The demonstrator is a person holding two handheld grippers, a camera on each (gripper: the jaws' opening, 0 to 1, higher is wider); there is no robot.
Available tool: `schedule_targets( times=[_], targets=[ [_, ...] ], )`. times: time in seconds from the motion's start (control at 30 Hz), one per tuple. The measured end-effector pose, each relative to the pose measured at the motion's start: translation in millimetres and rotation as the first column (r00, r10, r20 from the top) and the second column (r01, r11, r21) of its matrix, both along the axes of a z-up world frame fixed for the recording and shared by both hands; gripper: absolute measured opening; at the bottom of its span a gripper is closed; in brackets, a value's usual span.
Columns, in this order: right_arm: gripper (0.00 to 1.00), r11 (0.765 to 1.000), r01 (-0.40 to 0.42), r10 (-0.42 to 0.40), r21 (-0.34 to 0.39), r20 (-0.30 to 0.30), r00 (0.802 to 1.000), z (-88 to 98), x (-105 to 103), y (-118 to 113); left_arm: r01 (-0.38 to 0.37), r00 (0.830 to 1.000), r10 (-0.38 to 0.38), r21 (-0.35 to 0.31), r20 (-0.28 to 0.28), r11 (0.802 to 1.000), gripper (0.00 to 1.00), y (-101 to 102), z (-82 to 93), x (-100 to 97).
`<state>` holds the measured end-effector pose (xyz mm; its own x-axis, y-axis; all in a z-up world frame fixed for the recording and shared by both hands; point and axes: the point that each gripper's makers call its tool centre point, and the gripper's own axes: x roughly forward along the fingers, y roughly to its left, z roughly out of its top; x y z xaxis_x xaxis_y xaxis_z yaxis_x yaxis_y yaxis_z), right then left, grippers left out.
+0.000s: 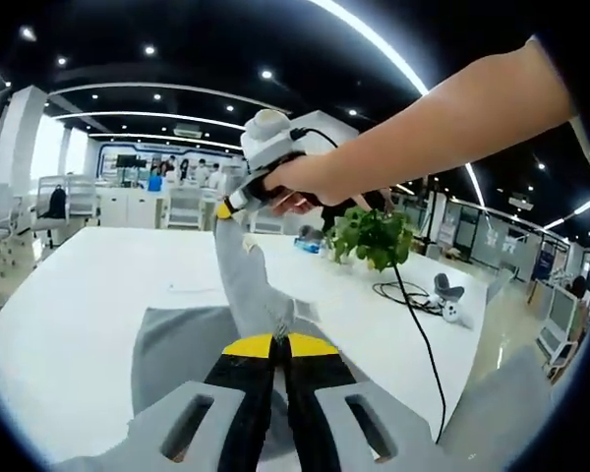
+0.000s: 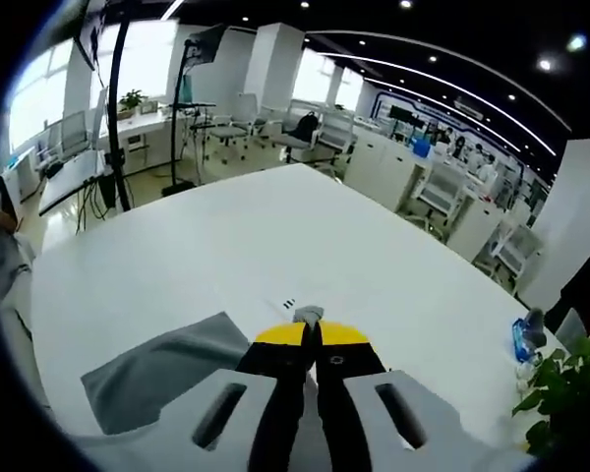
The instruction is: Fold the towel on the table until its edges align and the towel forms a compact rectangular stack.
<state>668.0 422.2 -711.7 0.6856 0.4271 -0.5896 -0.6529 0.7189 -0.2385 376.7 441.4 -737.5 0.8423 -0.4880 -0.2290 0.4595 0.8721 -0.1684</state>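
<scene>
Grey towel cloth lies across the white table, and a strip of it rises from the tabletop to my right gripper, which a hand holds above the towel, in front of the potted plant. In the left gripper view my left gripper has its yellow-tipped jaws pressed together with towel cloth pinched between them. To do this fold well, I judge both corners should travel together and level, so the lifted edge comes down square on the far edge; the black cable beside the plant is best kept clear.

In the right gripper view my right gripper's jaws are closed too, a small tuft of grey cloth showing at the tips. More towel hangs beside them, above the table.
</scene>
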Motion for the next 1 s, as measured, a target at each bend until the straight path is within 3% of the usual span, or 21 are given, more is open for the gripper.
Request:
schedule_targets(
  times=[0.4, 0.6, 1.0],
  targets=[
    [0.0, 1.0, -0.005, 0.005, -0.008, -0.023, 1.0, -26.0, -14.0, 37.1, -0.032, 0.999, 0.033, 0.025, -0.041, 0.999, 0.03, 28.6, -26.8, -1.2],
    [0.0, 0.999, -0.037, 0.036, -0.024, -0.041, 0.999, -41.6, -6.8, 53.8, -0.062, 0.995, 0.063, 0.012, -0.072, 0.998, 0.03, 46.4, -44.4, -0.7],
    [0.0, 0.997, -0.068, 0.067, -0.02, -0.079, 0.995, -75.3, -11.4, 82.8, -0.077, 0.989, 0.081, 0.036, -0.121, 0.996, 0.03, 67.5, -72.7, -6.7]
  ],
)
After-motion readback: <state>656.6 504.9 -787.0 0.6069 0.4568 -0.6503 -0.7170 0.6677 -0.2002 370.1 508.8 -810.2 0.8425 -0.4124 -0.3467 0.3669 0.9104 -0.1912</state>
